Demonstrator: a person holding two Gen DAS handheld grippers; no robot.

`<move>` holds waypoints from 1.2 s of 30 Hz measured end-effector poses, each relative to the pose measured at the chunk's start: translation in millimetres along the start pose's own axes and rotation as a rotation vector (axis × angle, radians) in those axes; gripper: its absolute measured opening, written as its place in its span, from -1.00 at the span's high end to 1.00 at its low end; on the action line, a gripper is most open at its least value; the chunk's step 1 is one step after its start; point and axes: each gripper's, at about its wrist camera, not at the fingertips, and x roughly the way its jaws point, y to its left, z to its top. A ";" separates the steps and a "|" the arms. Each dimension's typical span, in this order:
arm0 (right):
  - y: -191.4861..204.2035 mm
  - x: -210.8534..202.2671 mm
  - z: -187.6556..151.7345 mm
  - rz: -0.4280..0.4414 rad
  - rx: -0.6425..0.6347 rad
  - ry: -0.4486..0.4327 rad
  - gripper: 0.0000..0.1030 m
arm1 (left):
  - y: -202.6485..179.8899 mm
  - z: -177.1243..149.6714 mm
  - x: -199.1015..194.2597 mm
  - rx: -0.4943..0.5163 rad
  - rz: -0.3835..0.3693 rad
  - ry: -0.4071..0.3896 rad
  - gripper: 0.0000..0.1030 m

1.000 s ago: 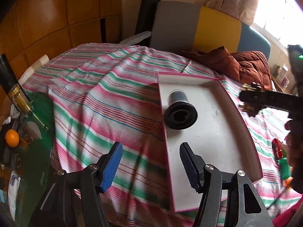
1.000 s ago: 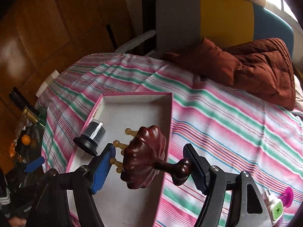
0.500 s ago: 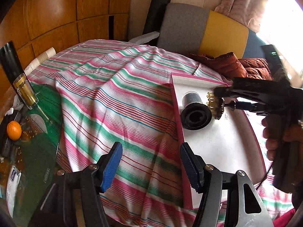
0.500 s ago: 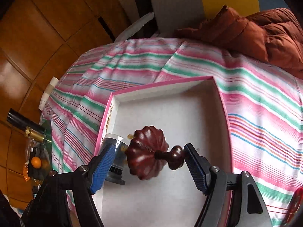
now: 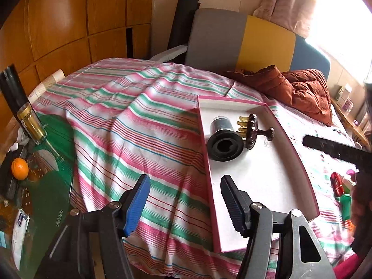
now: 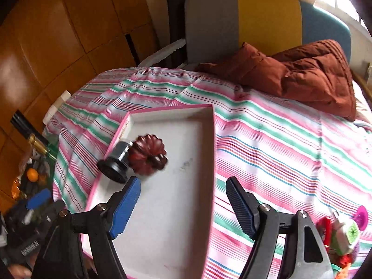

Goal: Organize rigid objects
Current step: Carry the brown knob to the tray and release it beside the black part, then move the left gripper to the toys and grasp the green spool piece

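A pink-rimmed white tray (image 5: pixel 267 174) (image 6: pixel 176 197) lies on the striped bed. In it a black cylinder (image 5: pixel 224 139) (image 6: pixel 115 162) lies on its side. A dark red wooden massager with gold pegs (image 5: pixel 253 131) (image 6: pixel 148 154) rests against it. My left gripper (image 5: pixel 183 200) is open and empty, low over the tray's near left edge. My right gripper (image 6: pixel 182 202) is open and empty, above the tray's right rim, pulled back from the massager. One of its fingers shows in the left wrist view (image 5: pixel 337 150).
Small toys, red, green and pink (image 6: pixel 341 232) (image 5: pixel 341 193), lie on the bed right of the tray. A rust-brown quilt (image 6: pixel 302 74) is bunched at the headboard. A green glass table (image 5: pixel 34 186) with a bottle (image 5: pixel 25 116) and an orange (image 5: pixel 19 168) stands left of the bed.
My right gripper opened and let go of the massager, which now lies in the tray against the black cylinder. The gripper then drew back to the right.
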 end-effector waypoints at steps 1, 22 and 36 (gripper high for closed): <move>-4.2 -5.3 -4.3 -0.011 -0.008 -0.004 -0.49 | -1.4 -0.1 -1.7 0.006 0.000 -0.004 -0.23; -199.9 -123.1 -77.9 -0.339 0.364 -0.144 -0.49 | -55.3 2.5 -16.2 0.153 -0.043 -0.028 -0.38; -300.0 -163.5 -137.7 -0.290 0.893 -0.311 -0.50 | -145.8 -2.2 -10.4 0.333 -0.197 0.013 -0.42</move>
